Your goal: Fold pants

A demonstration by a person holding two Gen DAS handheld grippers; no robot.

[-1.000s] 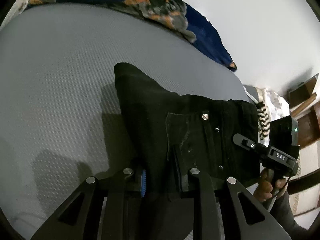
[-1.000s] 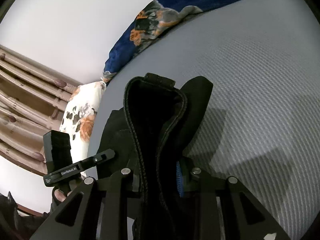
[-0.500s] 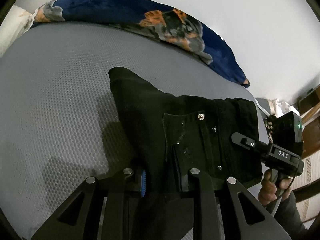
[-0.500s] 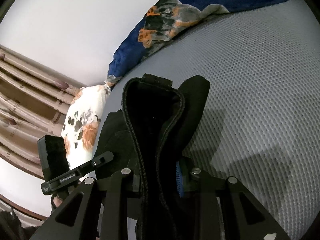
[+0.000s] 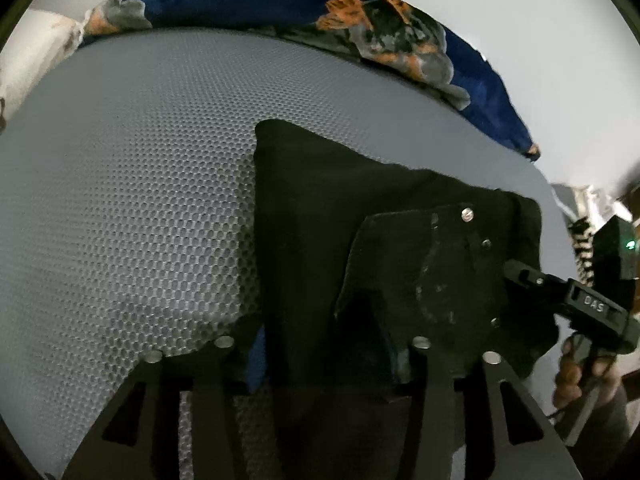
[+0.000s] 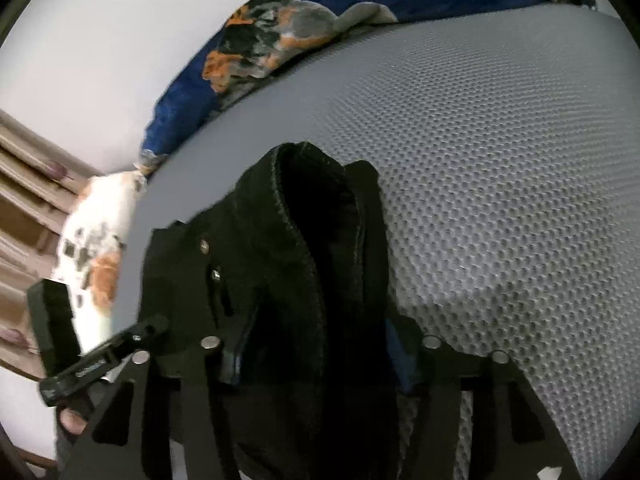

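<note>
The black pants (image 5: 360,240) are held up over the grey mesh bed surface (image 5: 140,200). In the left wrist view my left gripper (image 5: 324,360) is shut on the waist part, near a pocket with metal rivets (image 5: 466,214). In the right wrist view my right gripper (image 6: 316,356) is shut on a stitched edge of the black pants (image 6: 304,240), which bunches up between the fingers. Each gripper shows at the edge of the other's view: the right one (image 5: 592,304), the left one (image 6: 100,360).
A dark blue floral blanket (image 5: 360,20) lies along the far edge of the bed against a white wall. A white floral pillow (image 6: 96,248) sits at the bed's corner, with wooden furniture behind it.
Both grippers have moved forward and lower toward the bed with the pants. The cloth has shifted; the pocket side now shows in the right wrist view.
</note>
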